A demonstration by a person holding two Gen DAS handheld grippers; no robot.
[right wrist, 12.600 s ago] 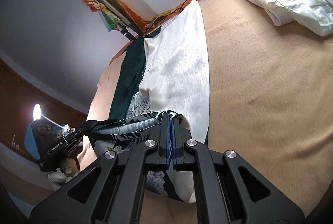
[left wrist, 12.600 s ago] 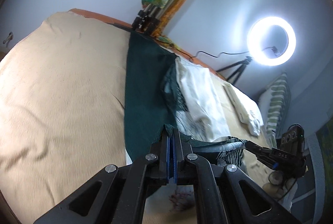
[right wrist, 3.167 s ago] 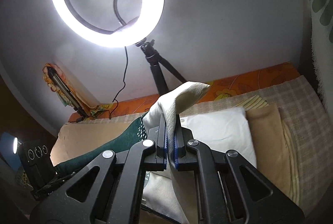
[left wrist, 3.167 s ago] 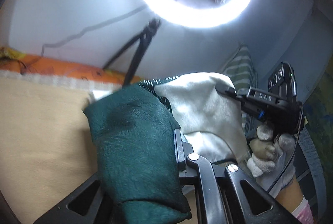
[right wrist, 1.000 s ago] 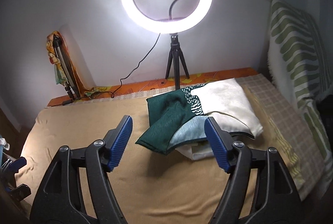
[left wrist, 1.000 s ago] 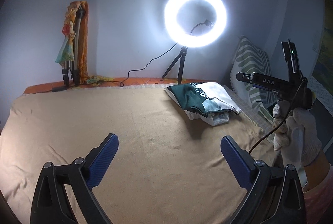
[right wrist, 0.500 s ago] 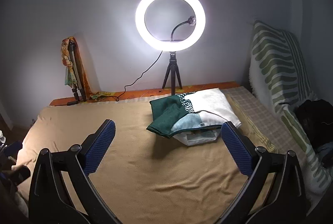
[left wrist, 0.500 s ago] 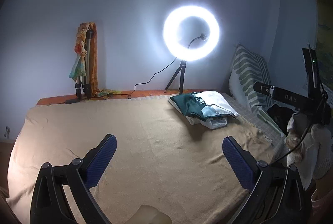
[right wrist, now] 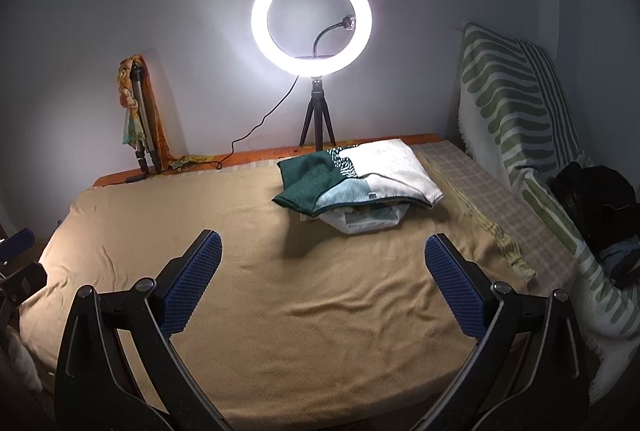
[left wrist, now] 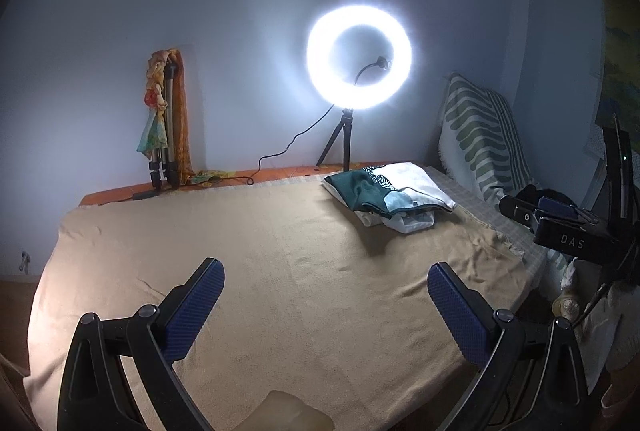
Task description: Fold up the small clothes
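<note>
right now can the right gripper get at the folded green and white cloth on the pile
Probably yes. The right gripper is open with nothing between its fingers, and only bare tan blanket lies between it and the folded green and white cloth, whose near edge is exposed. It still needs to travel forward.

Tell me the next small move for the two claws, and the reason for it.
Probably turn toward the next unfolded piece: both the left claw and right claw are open and empty, and the folded green-and-white garment already lies on the stack at the far side of the tan blanket. No unfolded garment shows in either view.
</note>
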